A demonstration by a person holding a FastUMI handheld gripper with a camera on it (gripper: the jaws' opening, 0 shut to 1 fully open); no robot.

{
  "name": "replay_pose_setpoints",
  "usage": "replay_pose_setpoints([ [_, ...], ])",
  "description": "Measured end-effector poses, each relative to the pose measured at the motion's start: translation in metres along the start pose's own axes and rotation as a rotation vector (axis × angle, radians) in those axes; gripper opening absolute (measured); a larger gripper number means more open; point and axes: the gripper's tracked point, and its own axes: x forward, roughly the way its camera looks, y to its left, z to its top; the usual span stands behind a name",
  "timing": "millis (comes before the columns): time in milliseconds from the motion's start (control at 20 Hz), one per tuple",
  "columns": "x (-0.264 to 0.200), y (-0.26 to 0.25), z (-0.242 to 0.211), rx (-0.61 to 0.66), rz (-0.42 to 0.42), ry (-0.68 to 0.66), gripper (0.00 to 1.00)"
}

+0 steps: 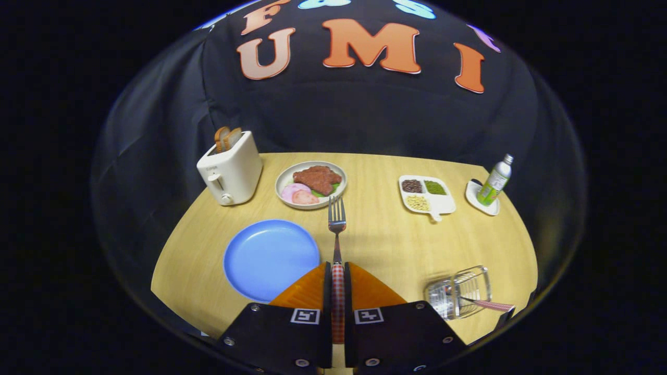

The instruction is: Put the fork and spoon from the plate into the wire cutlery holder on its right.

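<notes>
A light wooden table [375, 239] with a rounded far edge stands against a black cloth wall [365, 114] that hangs in soft folds. The tabletop is evenly lit, while the cloth behind stays dim

Fork [336, 221]: metal head and neck, red-and-white checked handle, clamped between both fingers of the tongs [337, 271], tines pointing far, raised over the counter [375, 234] just right of the plate. Plate [271, 259]: round, blue, bare, lying flat on the near left. Wire cutlery holder [458, 298]: clear-looking wire basket on the near right, well apart from the plate. Spoon [490, 304]: already inside the holder, pink checked handle slanting out rightward.
</notes>
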Motion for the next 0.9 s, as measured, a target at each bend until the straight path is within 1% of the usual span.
replay_pose_setpoints([
  [150, -0.02, -0.053, -0.008, 0.002, -0.051, 0.057, 0.1],
  [350, -0.039, -0.104, -0.026, 0.023, -0.066, 0.169, 0.1],
  [500, -0.052, -0.138, -0.046, -0.012, -0.084, 0.276, 0.1],
  [600, -0.058, -0.149, -0.062, -0.019, -0.069, 0.355, 0.1],
  [700, -0.064, -0.151, -0.075, -0.03, -0.034, 0.428, 0.1],
  [900, -0.06, -0.157, -0.093, -0.085, -0.01, 0.531, 0.1],
])
